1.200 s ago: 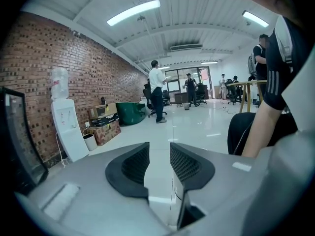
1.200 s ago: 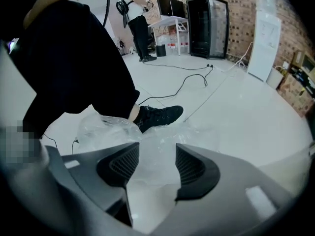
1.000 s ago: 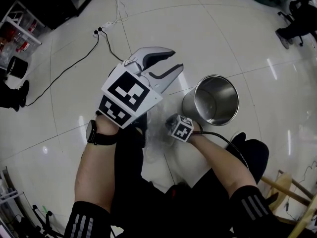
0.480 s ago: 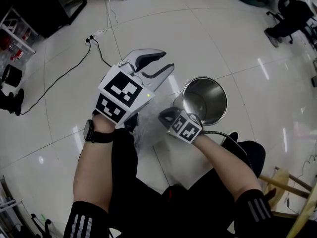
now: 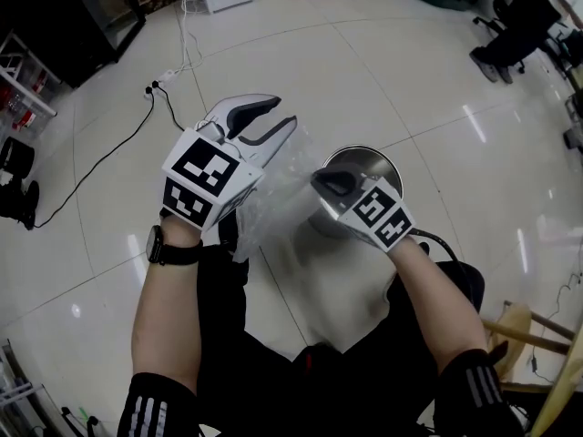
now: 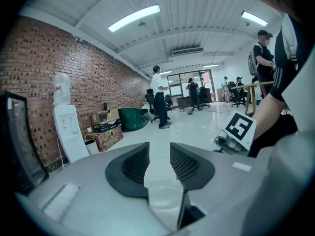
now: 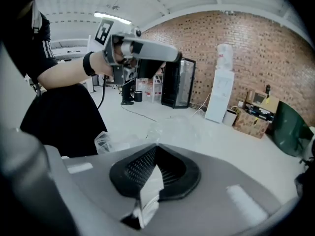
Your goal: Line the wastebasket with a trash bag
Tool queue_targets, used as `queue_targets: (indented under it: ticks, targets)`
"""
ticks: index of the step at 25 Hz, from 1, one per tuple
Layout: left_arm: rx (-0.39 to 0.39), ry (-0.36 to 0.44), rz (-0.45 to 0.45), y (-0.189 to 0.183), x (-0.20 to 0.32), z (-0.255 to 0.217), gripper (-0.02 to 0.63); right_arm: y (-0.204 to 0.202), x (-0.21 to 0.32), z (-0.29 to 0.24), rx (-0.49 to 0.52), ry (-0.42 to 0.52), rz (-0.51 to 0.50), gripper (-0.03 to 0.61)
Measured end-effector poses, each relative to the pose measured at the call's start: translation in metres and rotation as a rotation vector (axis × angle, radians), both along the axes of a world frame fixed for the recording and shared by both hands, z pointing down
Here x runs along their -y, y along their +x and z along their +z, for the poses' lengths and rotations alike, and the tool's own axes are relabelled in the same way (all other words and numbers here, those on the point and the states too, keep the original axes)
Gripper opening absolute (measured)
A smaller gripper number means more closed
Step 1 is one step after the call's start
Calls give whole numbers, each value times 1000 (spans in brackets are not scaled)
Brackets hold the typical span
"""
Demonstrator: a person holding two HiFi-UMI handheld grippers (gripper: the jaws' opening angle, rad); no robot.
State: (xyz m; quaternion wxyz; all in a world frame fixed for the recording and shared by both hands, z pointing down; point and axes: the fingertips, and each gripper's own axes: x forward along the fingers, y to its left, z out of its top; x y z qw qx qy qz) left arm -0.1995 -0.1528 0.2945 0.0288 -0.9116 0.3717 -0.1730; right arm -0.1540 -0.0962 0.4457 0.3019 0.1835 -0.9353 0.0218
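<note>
Pinching clear trash bag (image 5: 273,198) in closed right tongs (image 5: 326,181), left tongs (image 5: 284,113) parted, bag outside steel wastebasket (image 5: 378,153).

A large open-plan lab or workshop-style office. A bare brick wall (image 6: 98,73) runs along the left of the left gripper view, under a white ribbed ceiling with long strip lights (image 6: 134,17) and a ceiling air unit (image 6: 187,51). The floor (image 5: 364,71) is glossy pale tile, with a power strip and cable (image 5: 150,89) trailing across it at upper left of the head view. A water dispenser (image 6: 66,132), stacked cardboard boxes (image 6: 106,136) and a black glass-fronted cabinet (image 7: 179,82) stand by the wall. Several people (image 6: 160,97) stand about, and office chairs (image 5: 510,25) sit at the head view's upper right.
</note>
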Motion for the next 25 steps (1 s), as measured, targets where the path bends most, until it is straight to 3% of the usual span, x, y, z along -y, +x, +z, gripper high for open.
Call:
queue_targets:
  ticks: [8,18,25]
  targets:
    - [1,-2,29,28,5,-3,135,78,32,-25,-25,1,113,8]
    - [42,-5,81,83,21,2,143,174,5,34,-211,-204,133,8]
    - [134,-24,121,113,22,28,146,216,-18,95,-323,-340,123,8]
